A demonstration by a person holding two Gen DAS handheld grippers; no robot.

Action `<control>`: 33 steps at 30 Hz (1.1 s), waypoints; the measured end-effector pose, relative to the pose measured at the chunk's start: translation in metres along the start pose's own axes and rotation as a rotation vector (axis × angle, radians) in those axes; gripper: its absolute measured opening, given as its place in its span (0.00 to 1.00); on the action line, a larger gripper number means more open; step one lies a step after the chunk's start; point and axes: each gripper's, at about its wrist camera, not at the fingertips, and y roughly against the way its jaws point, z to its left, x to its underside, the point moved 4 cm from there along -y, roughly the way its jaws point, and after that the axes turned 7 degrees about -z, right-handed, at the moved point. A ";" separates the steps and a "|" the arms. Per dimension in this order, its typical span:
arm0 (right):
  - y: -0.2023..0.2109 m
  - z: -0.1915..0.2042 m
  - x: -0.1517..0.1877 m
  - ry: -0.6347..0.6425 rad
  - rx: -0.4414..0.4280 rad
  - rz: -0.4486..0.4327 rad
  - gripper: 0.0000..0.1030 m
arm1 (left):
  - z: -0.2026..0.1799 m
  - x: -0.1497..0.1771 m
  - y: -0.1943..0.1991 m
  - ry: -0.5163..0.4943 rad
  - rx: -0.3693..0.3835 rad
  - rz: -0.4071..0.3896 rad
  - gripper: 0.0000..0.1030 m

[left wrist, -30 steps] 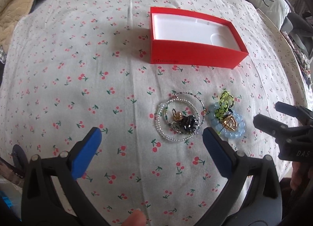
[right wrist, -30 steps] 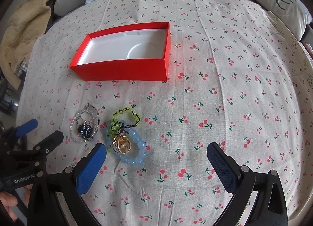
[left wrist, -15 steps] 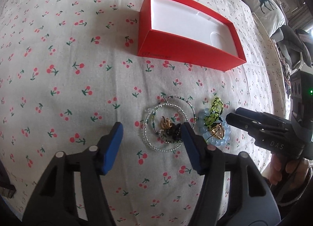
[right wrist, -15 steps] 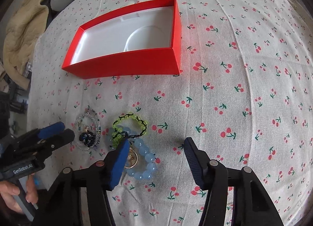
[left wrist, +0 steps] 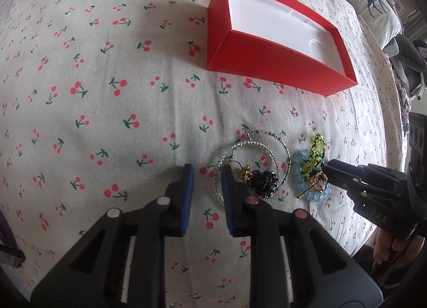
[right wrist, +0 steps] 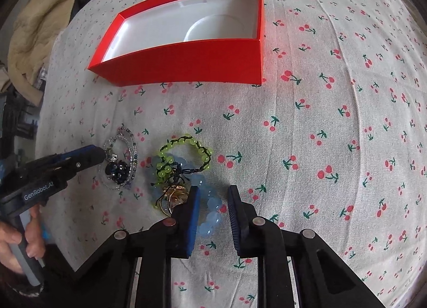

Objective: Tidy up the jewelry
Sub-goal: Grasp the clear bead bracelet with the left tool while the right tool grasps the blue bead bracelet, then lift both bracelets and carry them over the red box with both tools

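Narrowing jaws, hand-held grippers (left wrist: 206,172) lower

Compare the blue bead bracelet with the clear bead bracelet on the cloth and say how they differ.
The blue bead bracelet has big, chunky, cloudy beads; the clear bead bracelet has tiny ones on thin loops. The blue one forms a small thick ring; the clear one spreads in wider, overlapping circles. A green bead bracelet lies partly on the blue one; a dark bead cluster sits inside the clear one. Both lie flat on the cherry-print cloth, outside the red box.
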 end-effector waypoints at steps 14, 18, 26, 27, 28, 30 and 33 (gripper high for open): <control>0.003 0.016 0.007 0.061 0.059 -0.061 0.11 | -0.003 0.010 0.013 -0.028 -0.002 -0.030 0.04; 0.026 0.009 0.004 0.052 0.051 -0.096 0.11 | -0.007 0.005 0.032 -0.038 0.008 -0.085 0.04; 0.068 0.016 -0.001 0.058 0.014 -0.172 0.11 | -0.015 0.001 0.063 -0.057 0.031 -0.181 0.04; 0.070 0.017 -0.001 0.056 0.007 -0.182 0.11 | -0.018 -0.002 0.066 -0.058 0.032 -0.190 0.04; 0.073 0.018 -0.002 0.054 0.001 -0.191 0.11 | -0.022 -0.004 0.067 -0.059 0.033 -0.200 0.04; 0.077 0.021 -0.005 0.051 -0.012 -0.206 0.11 | -0.027 -0.006 0.071 -0.062 0.036 -0.216 0.04; 0.083 0.028 -0.007 0.055 -0.021 -0.230 0.11 | -0.033 -0.009 0.076 -0.062 0.046 -0.237 0.04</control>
